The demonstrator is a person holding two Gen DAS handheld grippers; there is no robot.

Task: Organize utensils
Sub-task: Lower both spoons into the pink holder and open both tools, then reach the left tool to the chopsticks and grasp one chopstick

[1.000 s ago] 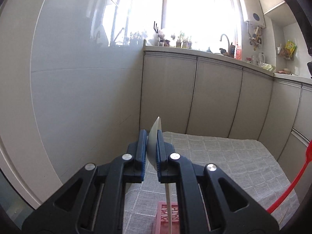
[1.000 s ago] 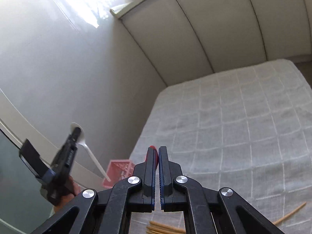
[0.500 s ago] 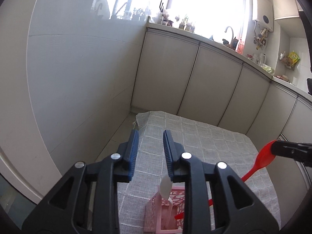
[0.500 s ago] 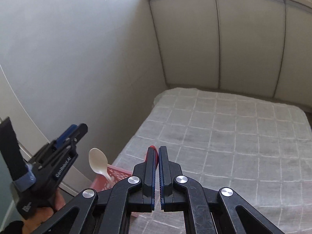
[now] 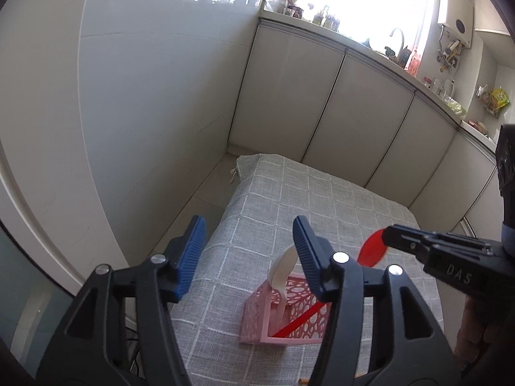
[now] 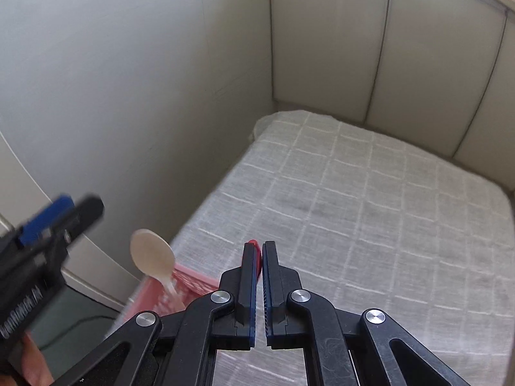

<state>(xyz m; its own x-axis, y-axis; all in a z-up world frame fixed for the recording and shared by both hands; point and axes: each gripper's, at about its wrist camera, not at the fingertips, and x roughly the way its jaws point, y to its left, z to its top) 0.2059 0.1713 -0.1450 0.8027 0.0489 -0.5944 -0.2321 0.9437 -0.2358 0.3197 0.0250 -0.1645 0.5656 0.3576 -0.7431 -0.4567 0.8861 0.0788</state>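
Observation:
A pink perforated basket [image 5: 291,317] stands on the grey checked tablecloth [image 5: 289,199] near its left edge. A white plastic spoon [image 5: 282,270] stands in the basket, bowl up; it also shows in the right wrist view [image 6: 153,255]. My left gripper [image 5: 248,247] is open and empty above the basket. My right gripper [image 6: 259,251] is shut on the bowl of a red spoon [image 5: 371,252], whose handle reaches down into the basket. The right gripper shows at the right in the left wrist view [image 5: 418,243].
A white wall [image 5: 145,103] runs close along the table's left side. Grey cabinet doors [image 5: 354,109] stand behind the table. The cloth [image 6: 370,193] stretches far and right. Wooden stick tips show at the bottom edge [image 5: 302,380].
My left gripper opened and let the white spoon drop into the pink basket. My right gripper moved left with the red spoon, its handle now in the basket.

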